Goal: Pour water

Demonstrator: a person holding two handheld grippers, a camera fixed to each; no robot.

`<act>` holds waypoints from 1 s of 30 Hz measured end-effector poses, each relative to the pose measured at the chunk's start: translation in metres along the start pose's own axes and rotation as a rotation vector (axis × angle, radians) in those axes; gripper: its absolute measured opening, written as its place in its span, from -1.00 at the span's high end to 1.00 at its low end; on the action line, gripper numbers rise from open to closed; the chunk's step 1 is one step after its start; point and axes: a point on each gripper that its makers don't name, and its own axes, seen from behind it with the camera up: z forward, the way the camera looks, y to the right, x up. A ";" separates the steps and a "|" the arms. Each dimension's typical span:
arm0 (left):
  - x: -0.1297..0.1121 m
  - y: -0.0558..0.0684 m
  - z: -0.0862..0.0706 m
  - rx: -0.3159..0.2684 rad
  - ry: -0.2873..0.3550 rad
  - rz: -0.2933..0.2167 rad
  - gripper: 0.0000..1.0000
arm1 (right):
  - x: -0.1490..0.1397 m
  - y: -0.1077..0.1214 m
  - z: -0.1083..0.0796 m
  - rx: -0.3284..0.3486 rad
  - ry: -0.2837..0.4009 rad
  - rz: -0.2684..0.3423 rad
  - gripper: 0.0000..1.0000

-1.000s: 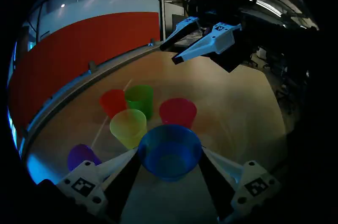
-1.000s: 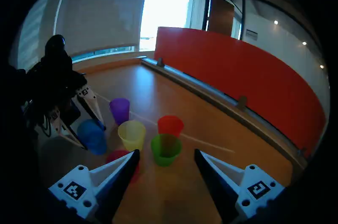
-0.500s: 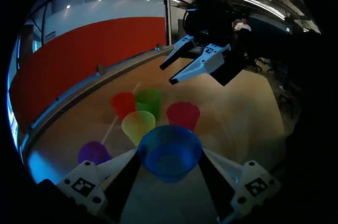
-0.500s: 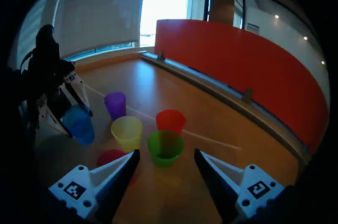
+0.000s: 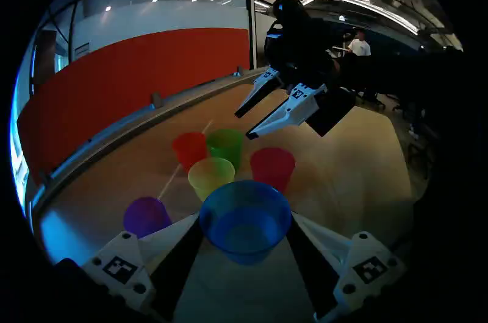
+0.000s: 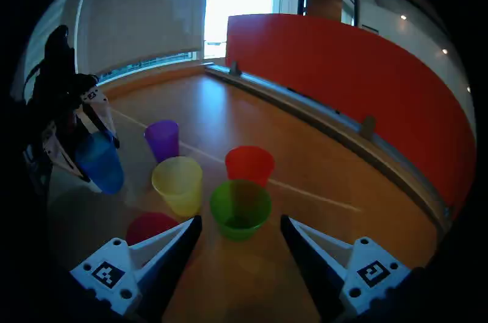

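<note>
Blue cup (image 5: 245, 228) sits clamped in left tool (image 5: 244, 218); right tool (image 6: 240, 218) spread wide, green cup (image 6: 240, 206) at its twelve o'clock.

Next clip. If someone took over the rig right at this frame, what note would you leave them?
Left gripper: shut on the blue cup, held upright, apparently just off the table. I cannot tell whether it holds water.
Right gripper: open, empty, hovering above the cup cluster.
Standing upright on the table: purple cup, yellow cup, red cup, green cup, pink cup.
Done: blue cup grasped.
Left: tip it into a target cup; no pour begun.
</note>
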 end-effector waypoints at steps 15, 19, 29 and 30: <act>-0.005 0.001 -0.009 0.014 0.015 -0.038 -0.73 | -0.012 0.000 0.030 0.025 -0.048 0.003 -1.00; -0.006 0.002 -0.010 0.013 0.018 -0.046 -0.73 | -0.014 0.000 0.037 0.025 -0.059 0.001 -1.00; -0.009 0.004 -0.009 0.005 0.022 -0.060 -0.73 | -0.011 0.001 0.053 0.027 -0.060 -0.001 -1.00; -0.009 0.004 -0.009 0.004 0.022 -0.061 -0.73 | -0.011 0.001 0.055 0.029 -0.059 0.001 -1.00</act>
